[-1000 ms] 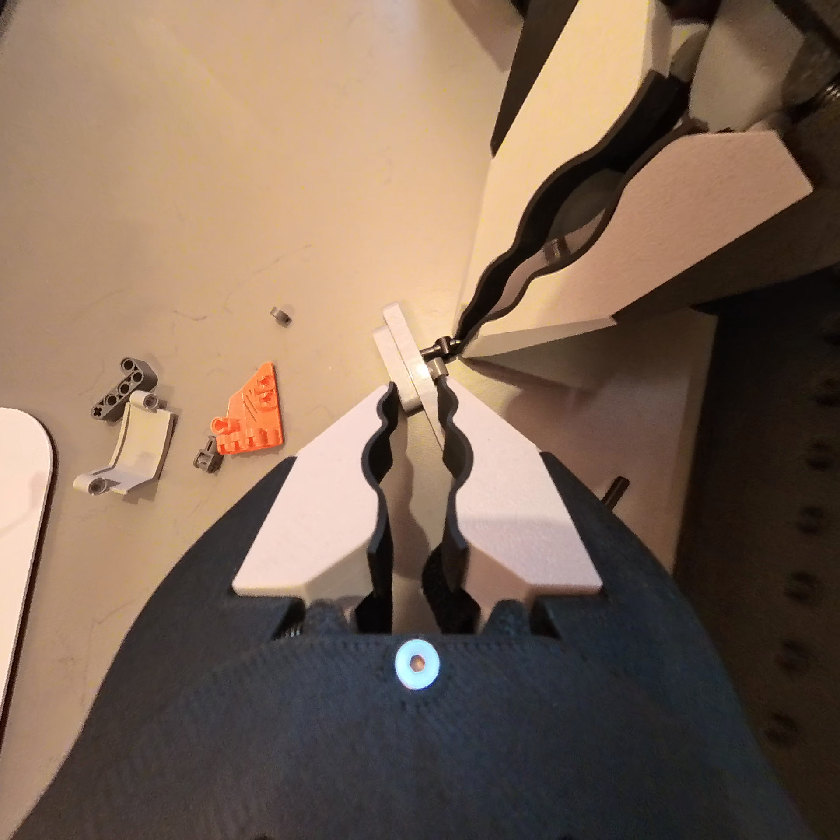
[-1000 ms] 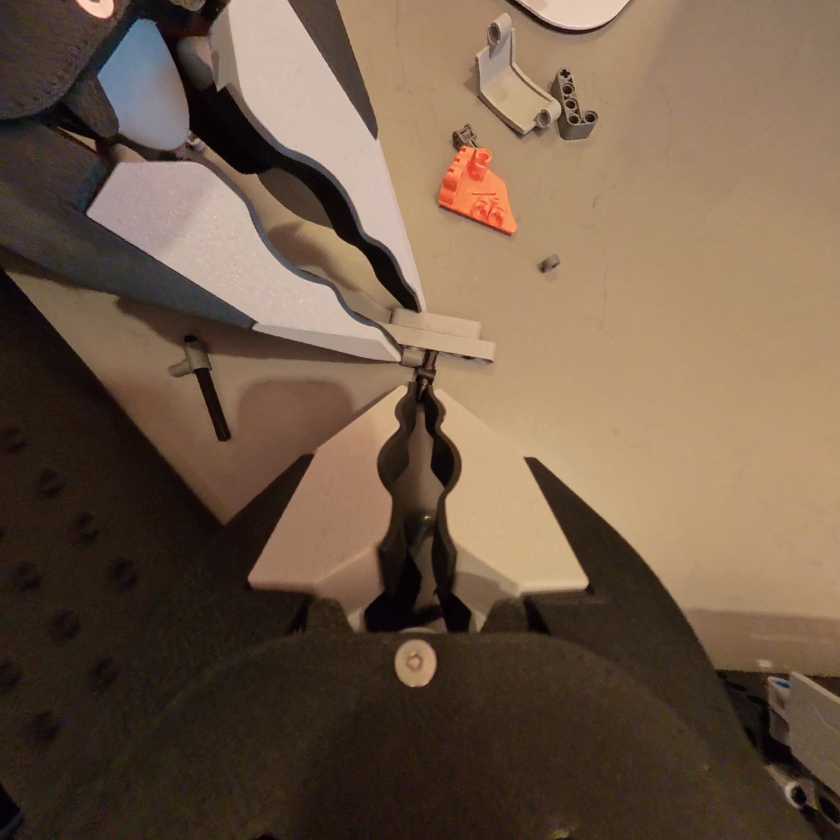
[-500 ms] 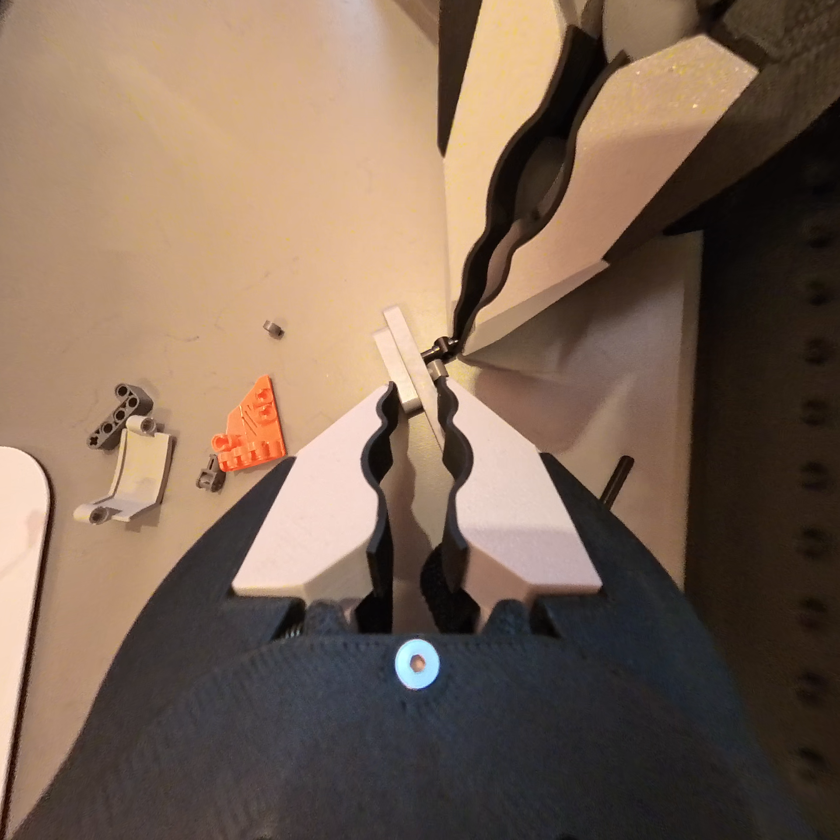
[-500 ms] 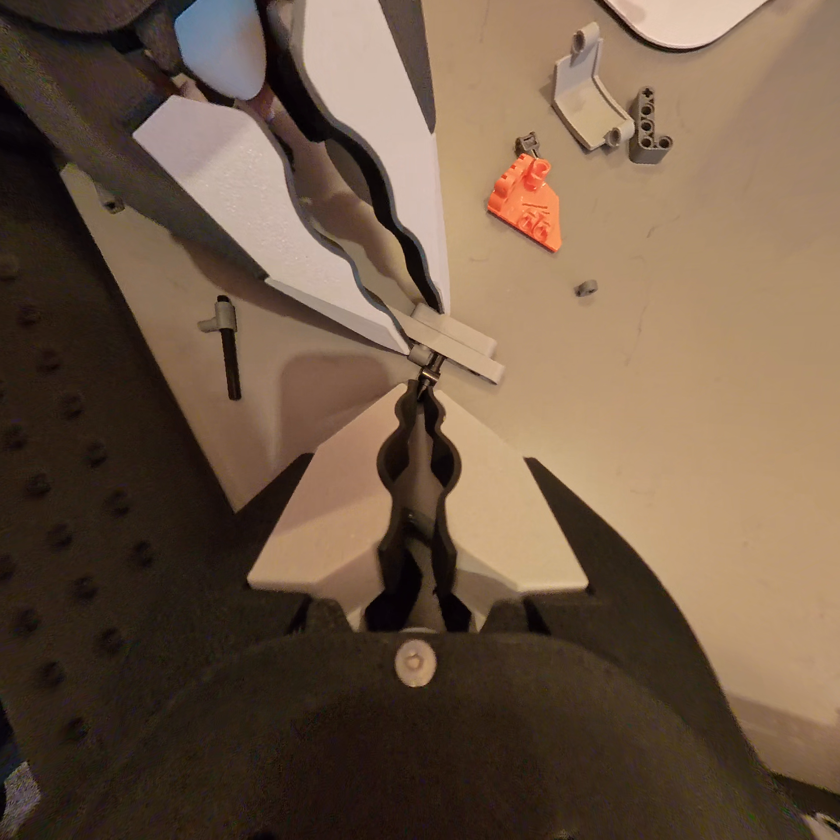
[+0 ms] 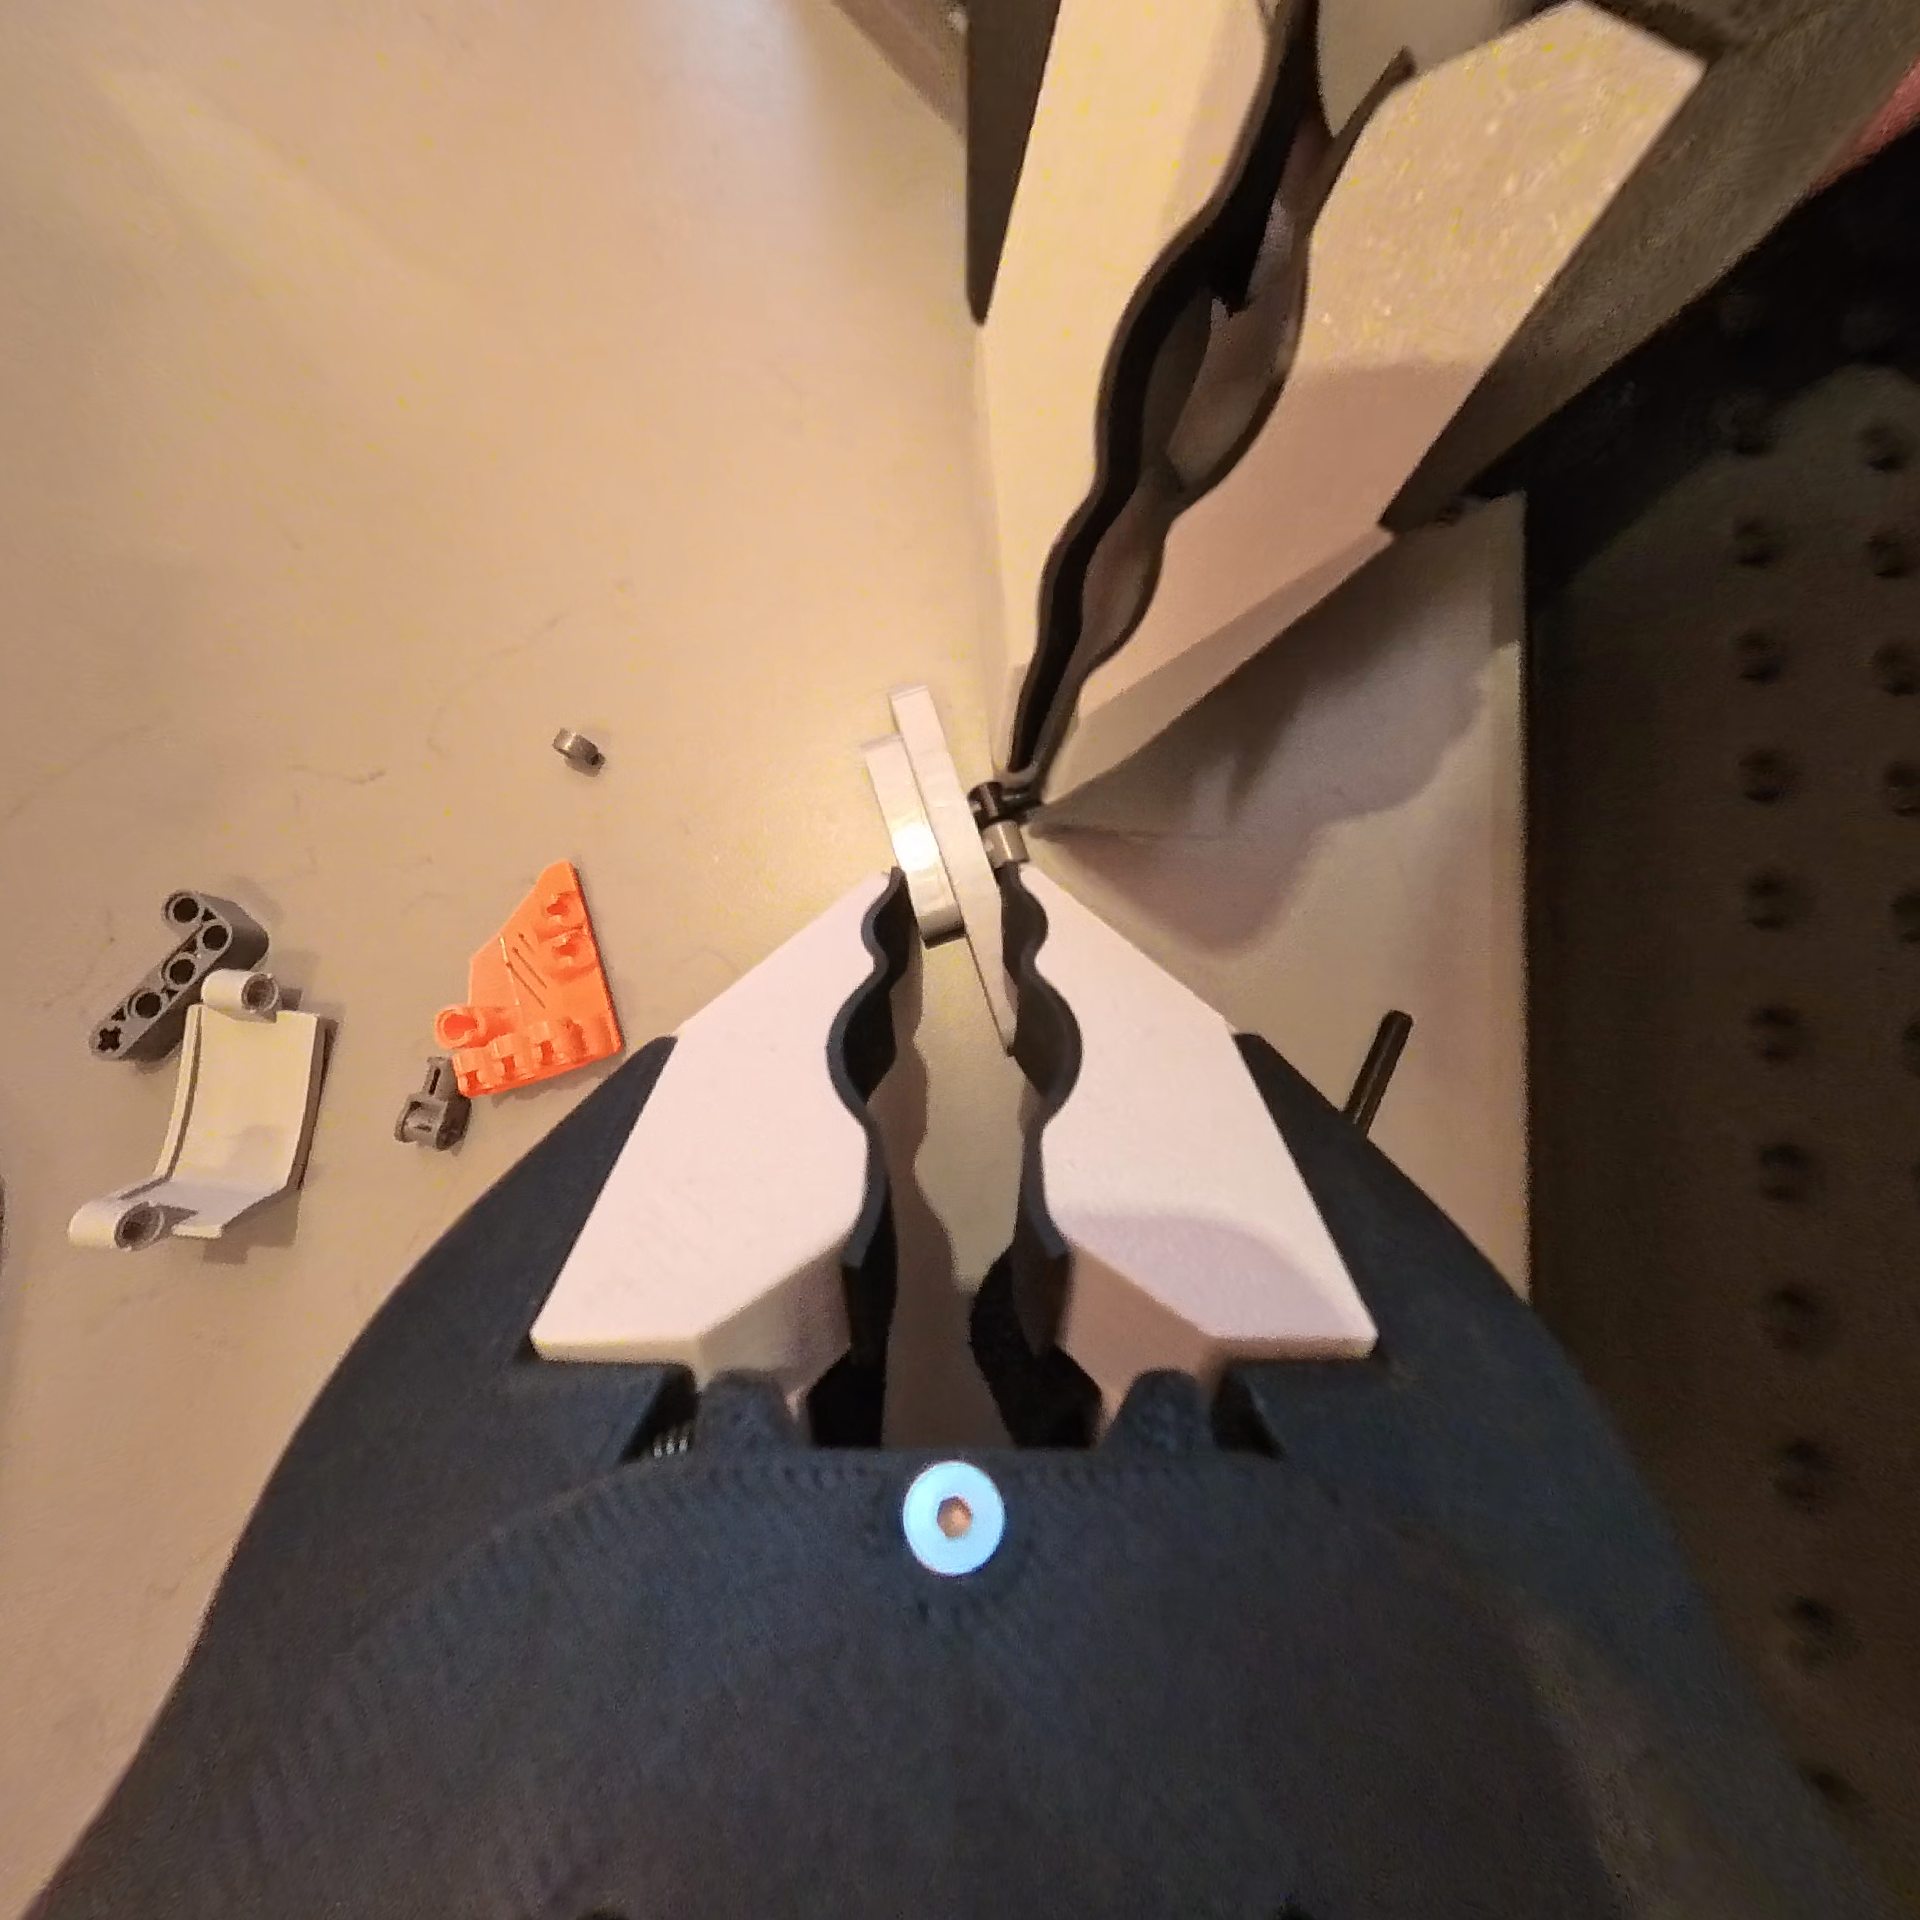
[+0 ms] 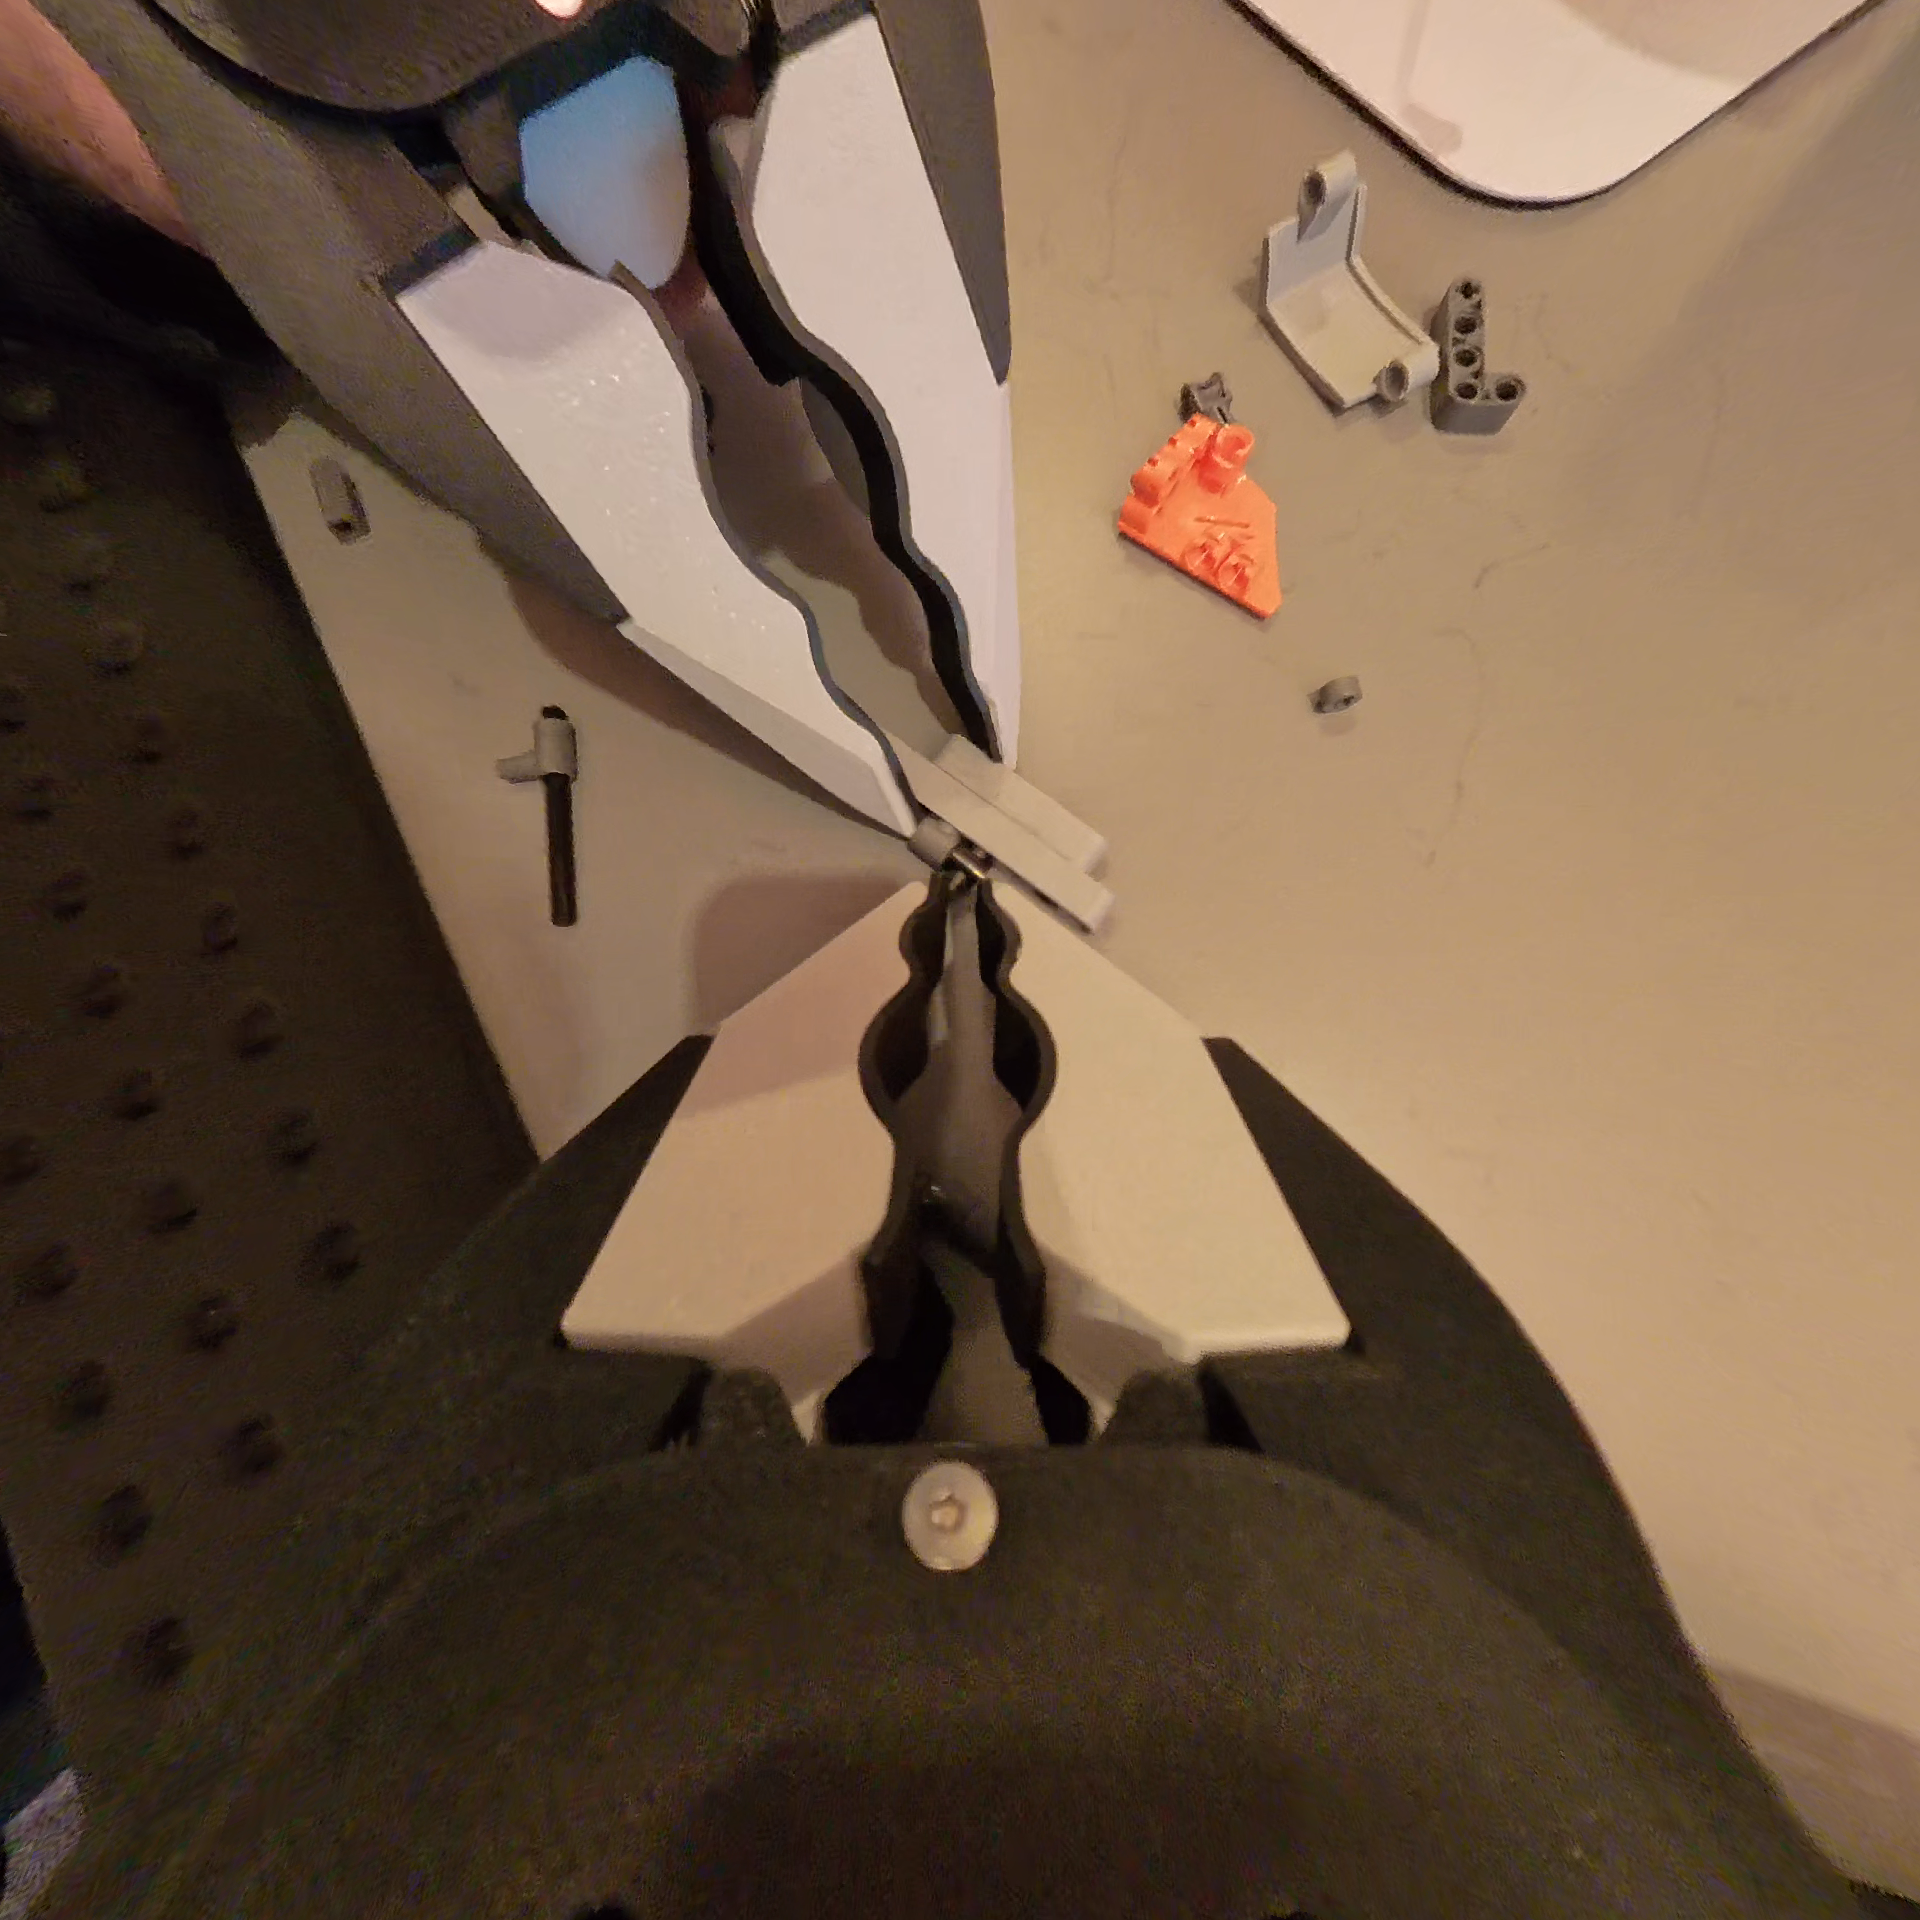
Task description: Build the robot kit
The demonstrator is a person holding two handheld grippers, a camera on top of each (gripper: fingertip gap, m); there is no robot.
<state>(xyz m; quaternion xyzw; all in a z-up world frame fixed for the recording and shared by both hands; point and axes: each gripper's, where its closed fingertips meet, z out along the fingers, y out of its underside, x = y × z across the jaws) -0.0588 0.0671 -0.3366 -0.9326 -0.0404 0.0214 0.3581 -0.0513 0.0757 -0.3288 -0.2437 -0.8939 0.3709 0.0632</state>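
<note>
My left gripper (image 5: 951, 899) is shut on a flat light grey plate piece (image 5: 930, 831), two thin layers held edge-on above the tan table. My right gripper (image 6: 961, 902) is shut on a small black pin (image 6: 968, 860) whose tip meets a grey stub on the plate's side. In the left wrist view the right gripper (image 5: 1023, 774) comes in from the upper right with the pin (image 5: 1000, 800) at the plate. In the right wrist view the left gripper (image 6: 935, 769) comes in from the upper left holding the plate (image 6: 1013, 826).
On the table lie an orange wedge piece (image 5: 540, 997), a curved light grey panel (image 5: 223, 1122), a dark grey angled beam (image 5: 177, 971), a small dark connector (image 5: 428, 1112), a tiny grey bush (image 5: 578, 748) and a black axle with a grey stop (image 6: 556, 821). A white board (image 6: 1538, 83) and a dark perforated mat (image 5: 1745, 935) border it. The tips of both grippers are at nearly the same place. My left tips are roughly 7 cm from the tiny grey bush (image 5: 578, 748). Seen from the right wrist view (image 6: 1335, 690) as well.
Both grippers have swung around each other while staying joined at the pin and plate. The right gripper now stands steeper in the left view; the table parts have shifted in both views.
</note>
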